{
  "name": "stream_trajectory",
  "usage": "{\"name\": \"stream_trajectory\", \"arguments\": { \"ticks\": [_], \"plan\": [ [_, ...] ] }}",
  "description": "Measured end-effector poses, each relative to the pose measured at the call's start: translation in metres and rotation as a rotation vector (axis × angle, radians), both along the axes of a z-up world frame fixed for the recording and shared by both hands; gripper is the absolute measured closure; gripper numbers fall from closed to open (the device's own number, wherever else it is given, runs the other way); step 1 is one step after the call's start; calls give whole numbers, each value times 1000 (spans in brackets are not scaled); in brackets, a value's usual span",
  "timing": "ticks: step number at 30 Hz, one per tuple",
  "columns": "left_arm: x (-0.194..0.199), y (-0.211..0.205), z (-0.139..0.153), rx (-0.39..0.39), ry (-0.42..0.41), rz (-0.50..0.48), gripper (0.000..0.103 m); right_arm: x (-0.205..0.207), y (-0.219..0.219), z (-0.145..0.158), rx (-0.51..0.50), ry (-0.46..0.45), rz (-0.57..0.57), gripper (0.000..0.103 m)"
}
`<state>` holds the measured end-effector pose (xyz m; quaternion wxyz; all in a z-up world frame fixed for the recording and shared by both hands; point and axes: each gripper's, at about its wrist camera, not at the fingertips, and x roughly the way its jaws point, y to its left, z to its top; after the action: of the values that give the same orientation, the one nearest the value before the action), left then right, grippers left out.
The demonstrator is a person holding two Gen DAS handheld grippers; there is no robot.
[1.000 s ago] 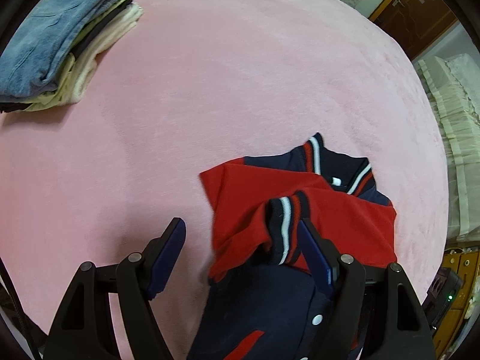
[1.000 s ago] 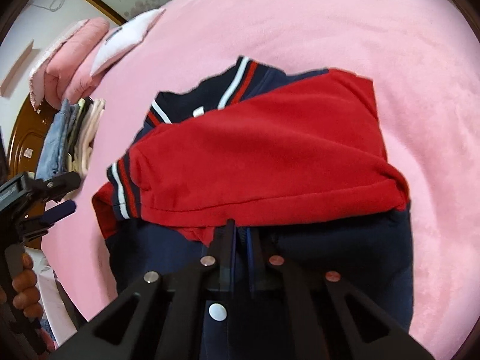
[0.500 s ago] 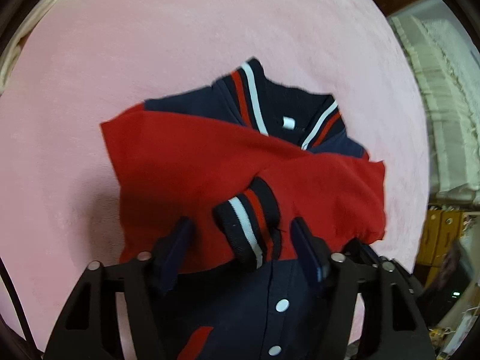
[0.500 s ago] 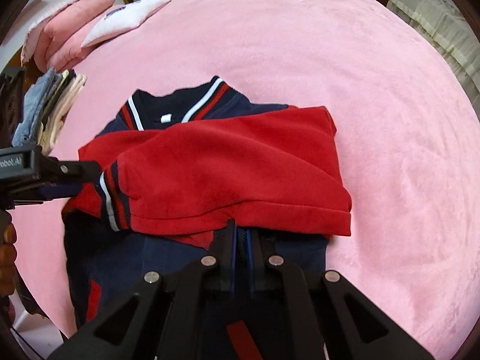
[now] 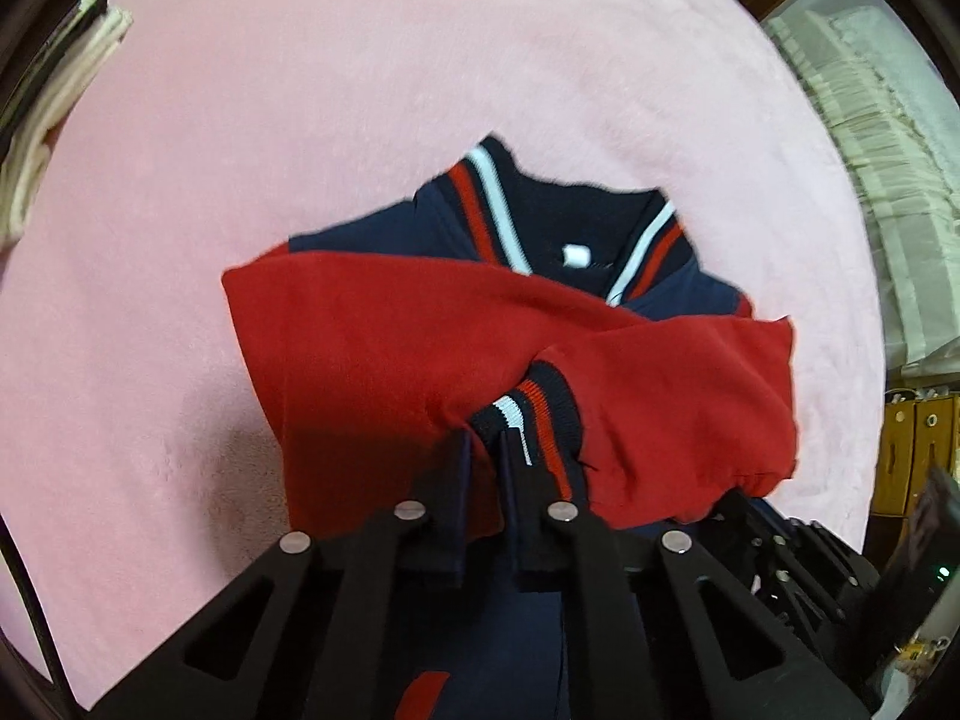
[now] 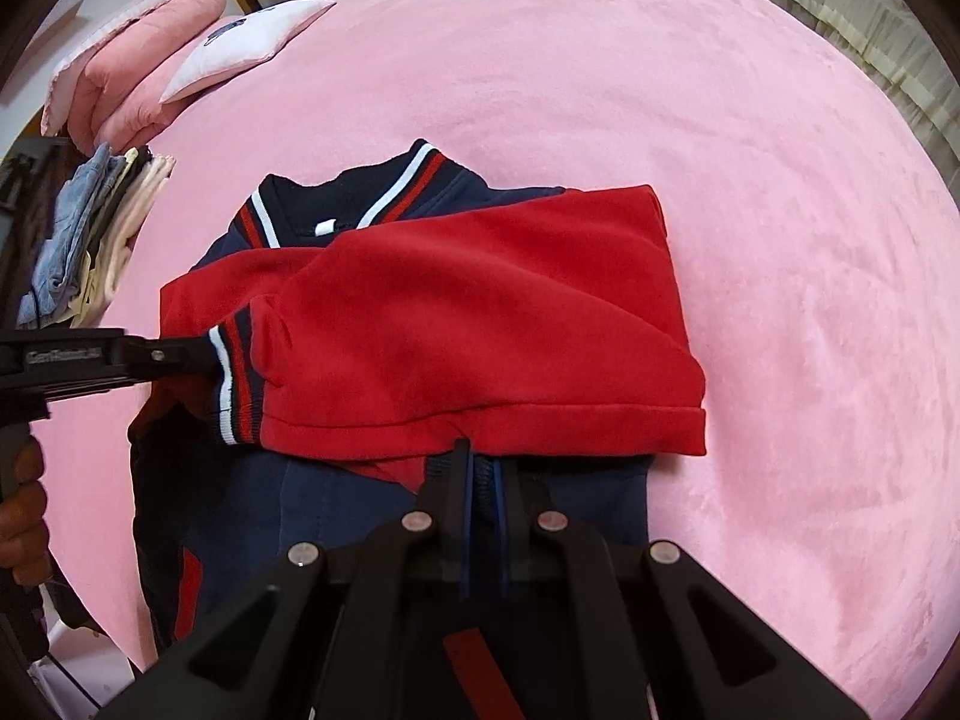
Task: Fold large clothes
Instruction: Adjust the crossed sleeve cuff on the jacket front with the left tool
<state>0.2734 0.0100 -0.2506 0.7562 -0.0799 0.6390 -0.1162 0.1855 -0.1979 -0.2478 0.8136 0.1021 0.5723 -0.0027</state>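
**Both claws closed on the varsity jacket**

A navy and red varsity jacket (image 6: 456, 312) lies on a pink bed cover (image 6: 750, 180), collar away from the cameras, with both red sleeves crossed over its chest. The striped collar (image 5: 498, 210) shows a small white tag inside the neck.

The left claw (image 5: 483, 450) is pinched together on the striped cuff (image 5: 528, 420) of the upper sleeve, where navy, white and red ribbing bunches between its pads. In the right wrist view this same claw reaches in from the left edge and meets the cuff (image 6: 234, 384); fingers of the person's hand (image 6: 24, 510) wrap its handle below.

The right claw (image 6: 483, 468) is closed too, its pads nearly touching on the jacket's navy front just below the lower edge of the folded red sleeve (image 6: 480, 300). The exact fold of cloth it nips is hidden by the fingers themselves.

Near the bed's far left edge sits a stack of folded clothes (image 6: 102, 228), denim on top of cream pieces. Beyond it lie a pink quilt (image 6: 138, 60) and a white pillow (image 6: 252, 42). A cream frilled drape (image 5: 870, 180) hangs at the right side.
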Motion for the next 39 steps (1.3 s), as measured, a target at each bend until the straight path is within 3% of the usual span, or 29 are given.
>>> {"name": "stream_trajectory", "arguments": {
  "ticks": [5, 7, 9, 12, 13, 17, 20, 24, 27, 29, 32, 35, 39],
  "plan": [
    [-1, 4, 9, -50, -9, 0, 97, 0, 1, 0, -11, -2, 9, 98],
    [0, 1, 12, -6, -22, -9, 92, 0, 1, 0, -10, -1, 13, 98],
    [0, -2, 12, 13, -25, -30, 71, 0, 0, 0, -6, 1, 12, 98],
    [1, 4, 6, -34, 15, -57, 46, 0, 0, 0, -6, 0, 18, 98],
    [1, 5, 2, -51, 20, -54, 45, 0, 0, 0, -6, -1, 19, 98],
    [4, 9, -12, -104, 23, -24, 45, -1, -1, -2, -1, -5, 25, 98],
    [4, 12, -12, -173, 16, -19, 59, -3, -2, -4, 2, -5, 33, 98],
    [0, 13, -12, -181, -15, -34, 68, -5, -4, -8, 7, 4, 36, 97],
    [1, 14, -16, -150, -11, -8, 69, -5, -4, -9, 12, 5, 35, 97],
    [-2, 14, -7, -115, -59, 7, 69, -5, -4, -9, 7, 5, 39, 97],
    [-5, 14, 5, -142, -97, 3, 69, -6, -2, -8, -25, 1, 57, 98],
    [-4, 10, 5, -203, -60, -21, 66, -11, 1, -1, -194, -19, 46, 98],
    [-4, 3, -5, -187, -10, -57, 65, -17, -20, 3, -147, -19, -17, 98]
  ]
}}
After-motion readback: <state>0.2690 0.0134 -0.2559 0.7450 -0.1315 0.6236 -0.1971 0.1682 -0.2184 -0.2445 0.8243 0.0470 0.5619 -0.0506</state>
